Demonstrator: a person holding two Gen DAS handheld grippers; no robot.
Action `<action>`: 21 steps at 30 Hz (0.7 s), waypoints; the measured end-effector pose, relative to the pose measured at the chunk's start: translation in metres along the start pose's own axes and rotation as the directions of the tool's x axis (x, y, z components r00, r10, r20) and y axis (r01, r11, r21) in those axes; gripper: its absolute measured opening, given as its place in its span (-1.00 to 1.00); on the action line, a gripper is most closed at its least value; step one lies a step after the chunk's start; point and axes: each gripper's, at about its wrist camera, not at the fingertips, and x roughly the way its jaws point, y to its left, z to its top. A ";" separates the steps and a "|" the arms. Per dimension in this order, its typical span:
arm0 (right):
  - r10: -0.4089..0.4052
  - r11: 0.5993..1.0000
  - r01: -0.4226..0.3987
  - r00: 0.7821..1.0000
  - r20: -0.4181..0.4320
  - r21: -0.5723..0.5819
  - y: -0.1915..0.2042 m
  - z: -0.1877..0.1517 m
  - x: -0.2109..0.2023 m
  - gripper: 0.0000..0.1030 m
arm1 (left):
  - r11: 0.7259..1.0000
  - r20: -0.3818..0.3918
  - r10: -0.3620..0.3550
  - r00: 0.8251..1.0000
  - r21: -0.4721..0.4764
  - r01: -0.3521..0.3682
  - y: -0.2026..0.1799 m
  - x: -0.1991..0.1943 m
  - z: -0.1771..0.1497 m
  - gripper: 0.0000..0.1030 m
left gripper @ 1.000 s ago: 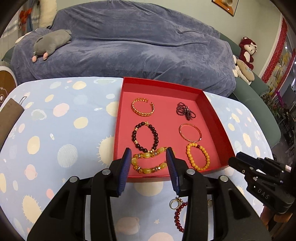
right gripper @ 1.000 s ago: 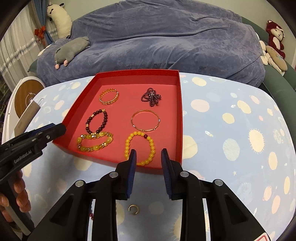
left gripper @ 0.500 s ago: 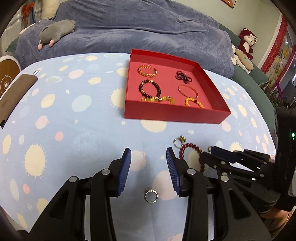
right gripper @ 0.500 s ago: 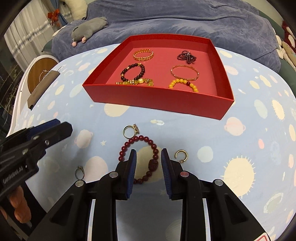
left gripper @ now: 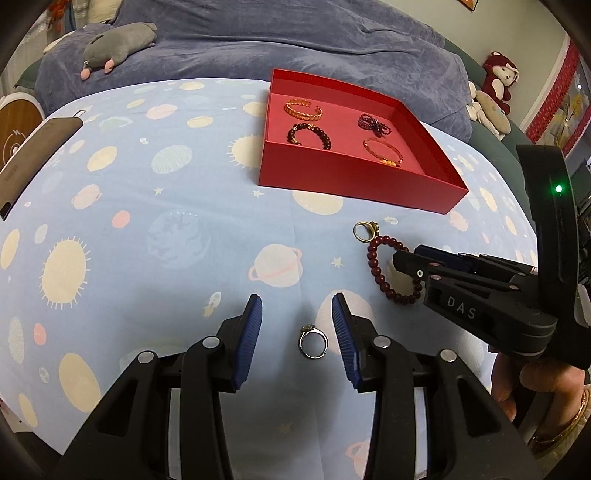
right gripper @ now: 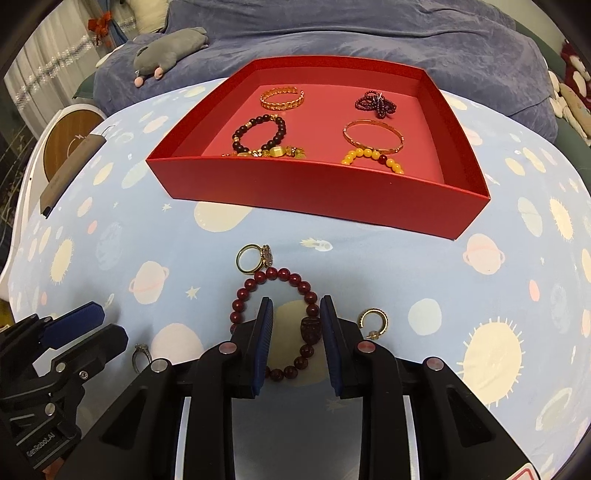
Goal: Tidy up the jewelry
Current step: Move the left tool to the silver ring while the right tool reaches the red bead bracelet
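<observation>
A red tray (right gripper: 317, 192) (left gripper: 354, 182) holds several bracelets. On the cloth in front of it lie a dark red bead bracelet (right gripper: 280, 291) (left gripper: 384, 266), a gold ring with a stone (right gripper: 253, 258) (left gripper: 365, 230), a small gold open ring (right gripper: 375, 323) and a silver ring (left gripper: 313, 341) (right gripper: 141, 354). My left gripper (left gripper: 297, 321) is open, low over the cloth, with the silver ring between its fingers. My right gripper (right gripper: 296, 321) is open, its fingers astride the right side of the red bracelet.
A brown case (left gripper: 33, 162) lies at the table's left edge, beside a round wooden-faced device (right gripper: 70, 144). A sofa under a blue-grey cover (right gripper: 332, 33) with a grey plush toy (left gripper: 118, 40) stands behind the table. More plush toys (left gripper: 495, 92) sit at right.
Both grippers have pulled back from over the tray and come down to the cloth. The left now frames the silver ring; the right sits lower around the red bracelet.
</observation>
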 end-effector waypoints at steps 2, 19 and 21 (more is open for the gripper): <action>-0.015 1.000 0.015 1.000 0.010 -0.014 -0.001 -0.002 0.000 -0.61 | 1.000 -0.005 0.001 1.000 -0.006 -0.001 0.001 0.002 0.000 -0.27; 0.007 0.998 -0.010 0.999 0.046 0.059 -0.021 -0.016 -0.039 -0.77 | 0.999 -0.031 -0.032 0.999 0.040 0.033 -0.012 0.010 -0.010 -0.33; 0.008 0.997 -0.012 0.999 0.043 0.073 -0.025 -0.020 -0.044 -0.77 | 0.998 -0.037 -0.032 0.999 0.048 0.033 -0.013 0.011 -0.012 -0.37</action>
